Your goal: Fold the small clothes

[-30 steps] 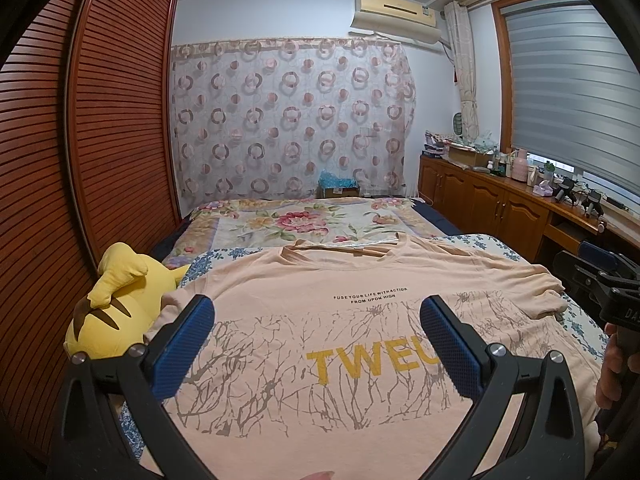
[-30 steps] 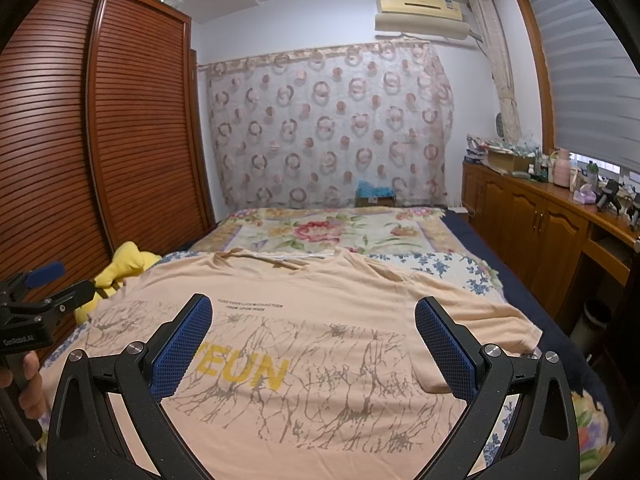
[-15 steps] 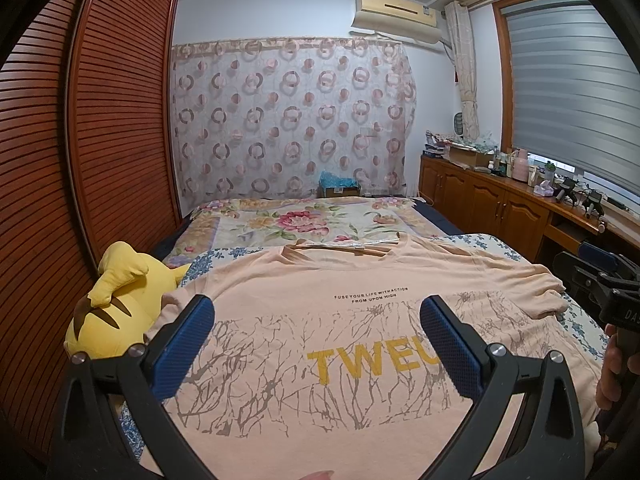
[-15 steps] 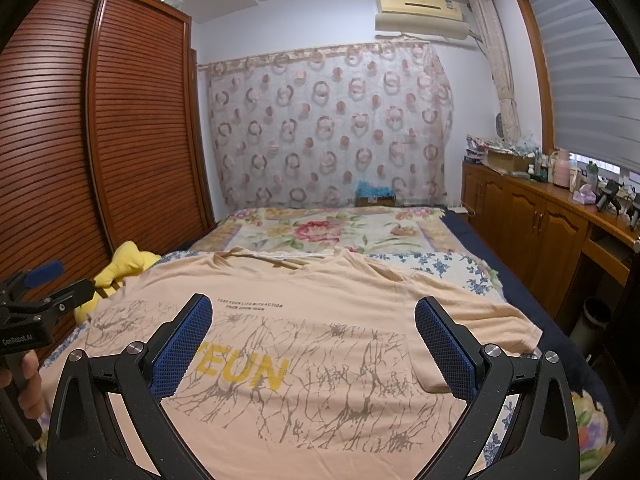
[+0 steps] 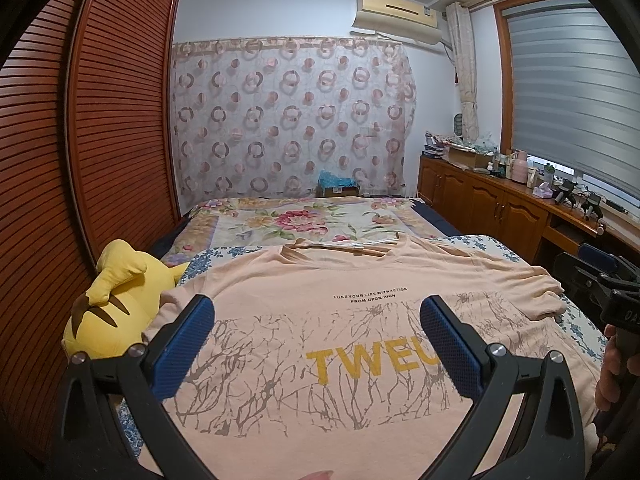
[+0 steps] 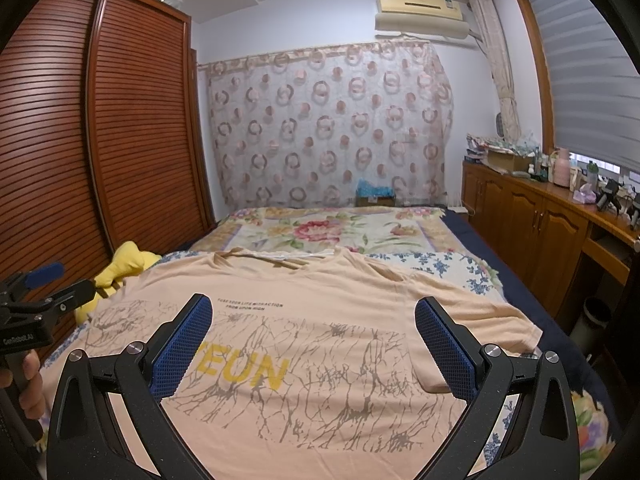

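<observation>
Both the left gripper (image 5: 316,332) and right gripper (image 6: 314,332) hover spread wide, unchanged from a second ago, over the peach cotton T-shirt (image 5: 360,320) with yellow lettering, lying flat, collar at 12 o'clock, on the floral-quilted bed (image 5: 304,220). Only the left view fully shows the yellow plush toy (image 5: 116,304) at 9 o'clock.
</observation>
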The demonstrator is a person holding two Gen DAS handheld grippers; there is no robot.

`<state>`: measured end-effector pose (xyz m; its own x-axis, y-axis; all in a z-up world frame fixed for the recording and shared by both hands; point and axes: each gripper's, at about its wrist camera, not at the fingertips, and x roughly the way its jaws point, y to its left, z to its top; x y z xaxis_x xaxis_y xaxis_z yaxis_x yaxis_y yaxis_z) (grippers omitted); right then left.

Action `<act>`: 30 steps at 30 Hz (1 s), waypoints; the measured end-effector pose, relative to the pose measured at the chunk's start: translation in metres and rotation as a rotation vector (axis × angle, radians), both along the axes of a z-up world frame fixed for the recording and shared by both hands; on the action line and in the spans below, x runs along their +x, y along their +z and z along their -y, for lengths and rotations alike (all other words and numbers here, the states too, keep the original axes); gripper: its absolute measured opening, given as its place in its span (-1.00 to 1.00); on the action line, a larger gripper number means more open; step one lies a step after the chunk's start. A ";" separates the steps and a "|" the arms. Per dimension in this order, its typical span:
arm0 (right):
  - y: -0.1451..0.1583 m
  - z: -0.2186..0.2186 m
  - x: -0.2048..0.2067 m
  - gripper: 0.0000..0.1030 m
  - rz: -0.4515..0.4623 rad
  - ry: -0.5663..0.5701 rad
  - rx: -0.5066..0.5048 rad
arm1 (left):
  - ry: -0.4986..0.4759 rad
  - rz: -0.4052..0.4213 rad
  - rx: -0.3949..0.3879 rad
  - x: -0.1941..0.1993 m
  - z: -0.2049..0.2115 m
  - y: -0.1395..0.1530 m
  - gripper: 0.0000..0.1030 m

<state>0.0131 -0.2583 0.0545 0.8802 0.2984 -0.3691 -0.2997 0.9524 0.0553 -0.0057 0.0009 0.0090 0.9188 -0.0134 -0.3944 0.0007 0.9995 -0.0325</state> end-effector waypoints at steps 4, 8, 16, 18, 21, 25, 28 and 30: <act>0.000 0.000 0.000 1.00 0.000 0.000 0.000 | 0.000 0.000 0.000 0.000 0.000 0.000 1.00; 0.002 0.000 0.000 1.00 0.002 0.002 0.001 | 0.000 0.000 0.001 0.000 0.000 0.000 1.00; 0.007 -0.003 -0.001 1.00 -0.001 0.022 -0.002 | 0.004 -0.017 -0.003 0.000 -0.008 0.003 1.00; 0.006 -0.009 -0.001 1.00 -0.001 0.034 -0.013 | 0.013 -0.020 -0.002 -0.001 -0.013 0.004 1.00; 0.004 -0.017 0.002 1.00 -0.010 0.064 -0.019 | 0.021 -0.029 -0.005 0.001 -0.023 0.002 1.00; 0.001 -0.028 0.007 1.00 -0.016 0.111 -0.022 | 0.049 -0.041 0.004 0.003 -0.039 -0.003 1.00; 0.000 -0.040 0.011 1.00 -0.017 0.135 -0.040 | 0.063 -0.055 0.008 0.006 -0.051 -0.006 1.00; -0.001 -0.048 0.014 1.00 -0.020 0.153 -0.049 | 0.070 -0.063 0.006 0.008 -0.058 -0.008 1.00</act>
<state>0.0276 -0.2108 0.0537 0.8182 0.4099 -0.4032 -0.4410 0.8973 0.0173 0.0024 0.0594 0.0008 0.8910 0.0526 -0.4510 -0.0714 0.9971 -0.0247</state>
